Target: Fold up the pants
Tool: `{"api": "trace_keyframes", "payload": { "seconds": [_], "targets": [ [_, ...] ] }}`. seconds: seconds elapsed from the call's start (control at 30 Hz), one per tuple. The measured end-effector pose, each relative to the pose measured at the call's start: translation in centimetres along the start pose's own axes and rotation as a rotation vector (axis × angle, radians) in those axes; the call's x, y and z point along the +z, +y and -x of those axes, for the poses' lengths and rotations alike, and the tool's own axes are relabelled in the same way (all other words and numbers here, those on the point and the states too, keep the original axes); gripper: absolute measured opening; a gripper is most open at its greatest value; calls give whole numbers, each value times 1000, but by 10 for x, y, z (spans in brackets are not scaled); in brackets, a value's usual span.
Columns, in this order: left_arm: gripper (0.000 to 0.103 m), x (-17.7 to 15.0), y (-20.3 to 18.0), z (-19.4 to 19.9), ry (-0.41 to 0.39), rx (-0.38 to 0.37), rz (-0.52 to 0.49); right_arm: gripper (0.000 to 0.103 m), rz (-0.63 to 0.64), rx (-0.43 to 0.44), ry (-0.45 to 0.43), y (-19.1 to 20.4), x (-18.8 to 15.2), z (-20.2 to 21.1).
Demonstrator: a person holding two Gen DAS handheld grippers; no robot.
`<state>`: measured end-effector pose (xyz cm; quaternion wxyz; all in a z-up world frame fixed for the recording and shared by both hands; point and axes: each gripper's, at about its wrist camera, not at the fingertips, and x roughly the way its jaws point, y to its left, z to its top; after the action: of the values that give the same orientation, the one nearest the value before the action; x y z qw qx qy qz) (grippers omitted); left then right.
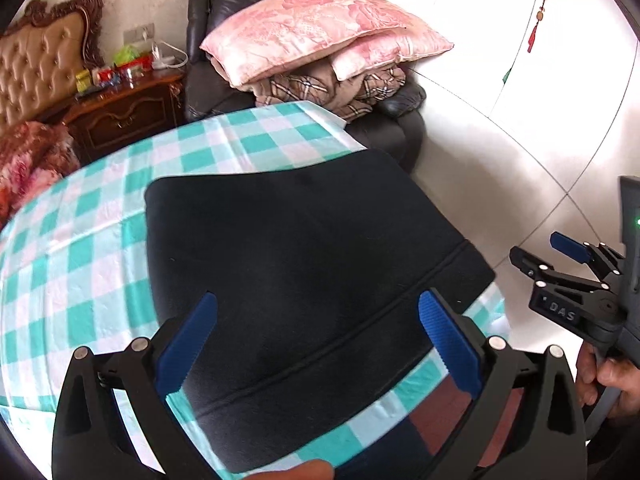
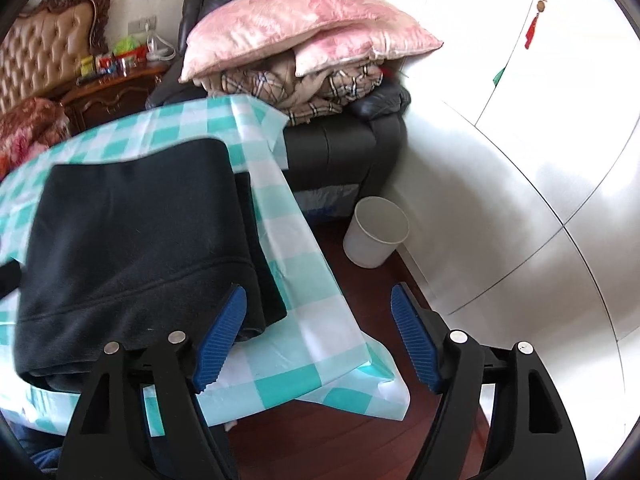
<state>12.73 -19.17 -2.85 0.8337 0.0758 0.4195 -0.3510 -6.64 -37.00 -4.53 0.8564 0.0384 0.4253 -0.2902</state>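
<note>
Dark pants (image 1: 304,264), folded in a block, are lying at the tabletop (image 1: 80,272) right edge, long axis running along it; left gripper (image 1: 318,344) is being held directly over them, right gripper (image 2: 316,336) beside their near corner; both jaws are being held spread, empty

Black pants (image 1: 304,264), folded into a thick, roughly square stack with a stitched hem band along the near edge. Lying flat on the teal-and-white checked tablecloth (image 1: 80,248), toward its right edge, lower layers peeking out on that side.
</note>
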Motion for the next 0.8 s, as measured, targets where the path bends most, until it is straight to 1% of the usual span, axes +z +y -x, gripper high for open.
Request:
{"api": "trace_keyframes", "payload": {
  "seconds": [0.13, 0.27, 0.37, 0.8],
  "targets": [
    [101, -2, 1, 3, 20, -12, 23, 72, -20, 71, -36, 8, 7, 23],
    [101, -4, 3, 11, 12, -5, 38, 72, -20, 120, -65, 20, 12, 36],
    [101, -5, 6, 13, 9, -1, 47, 72, -16, 137, -62, 25, 12, 36],
    [101, -7, 6, 16, 4, 2, 51, 72, -14, 139, -66, 26, 11, 38]
  ]
}}
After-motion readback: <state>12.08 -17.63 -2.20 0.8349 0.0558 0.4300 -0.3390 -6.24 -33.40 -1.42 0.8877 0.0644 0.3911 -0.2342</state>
